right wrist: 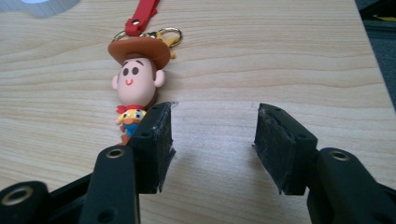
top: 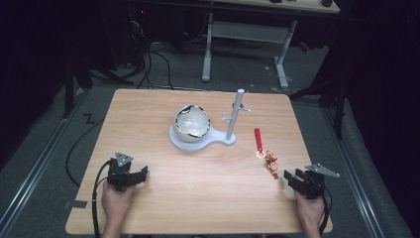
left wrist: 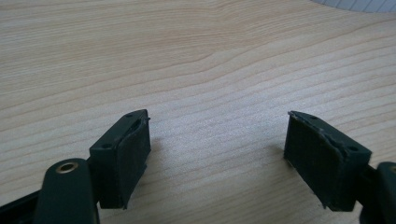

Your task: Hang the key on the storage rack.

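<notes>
A small cowboy figure keychain (top: 272,163) lies flat on the wooden table (top: 208,198) at the right, its red strap (top: 257,138) stretching away from me. My right gripper (top: 290,177) rests just in front of it, open. In the right gripper view the cowboy figure (right wrist: 135,84) lies just beyond and beside the left jaw, outside the gap, and the right gripper (right wrist: 212,140) has only bare wood between its jaws. My left gripper (top: 142,173) sits at the front left of the table, open. In its own view the left gripper (left wrist: 217,140) spans bare wood.
A white bowl (top: 191,122) sits on a white base (top: 220,139) near the table's middle, with an upright grey peg post (top: 236,114) at its right end. The table's right edge runs close to my right hand. Beyond the table are cables and a desk frame on the floor.
</notes>
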### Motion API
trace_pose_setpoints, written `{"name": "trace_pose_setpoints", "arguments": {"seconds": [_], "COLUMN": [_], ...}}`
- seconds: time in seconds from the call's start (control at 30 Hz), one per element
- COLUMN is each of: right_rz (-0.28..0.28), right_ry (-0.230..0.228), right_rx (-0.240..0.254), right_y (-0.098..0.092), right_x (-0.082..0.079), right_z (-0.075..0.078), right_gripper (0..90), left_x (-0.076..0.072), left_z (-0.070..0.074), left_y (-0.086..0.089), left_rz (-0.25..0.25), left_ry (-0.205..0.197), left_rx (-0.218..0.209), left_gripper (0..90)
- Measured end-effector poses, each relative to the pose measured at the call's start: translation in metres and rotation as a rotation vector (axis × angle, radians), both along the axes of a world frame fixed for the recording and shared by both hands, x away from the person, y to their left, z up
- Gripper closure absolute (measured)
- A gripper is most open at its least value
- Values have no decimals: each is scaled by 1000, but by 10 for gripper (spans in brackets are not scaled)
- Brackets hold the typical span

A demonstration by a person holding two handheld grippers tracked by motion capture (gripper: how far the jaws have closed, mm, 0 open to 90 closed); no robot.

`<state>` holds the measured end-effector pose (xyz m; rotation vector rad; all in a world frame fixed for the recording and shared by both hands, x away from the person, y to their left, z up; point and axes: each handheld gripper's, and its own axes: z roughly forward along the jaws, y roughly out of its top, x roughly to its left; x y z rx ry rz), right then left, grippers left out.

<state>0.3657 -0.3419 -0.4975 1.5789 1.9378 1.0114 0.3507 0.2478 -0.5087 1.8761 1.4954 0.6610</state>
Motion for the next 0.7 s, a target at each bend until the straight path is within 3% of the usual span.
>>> {"name": "trace_pose_setpoints", "arguments": {"seconds": [0.33, 0.7], "right_rz": [40, 61], "right_ry": [-37, -23], "right_rx": [28, 41], "right_y": [9, 23], "right_x": [0, 13], "right_z": [9, 12], "right_gripper": [493, 503], "left_x": [0, 0], "left_z": [0, 0], "left_y": [0, 0], "left_rz": [0, 0], "left_ry": [0, 0], "left_rx": [0, 0], "left_gripper": [231, 231]}}
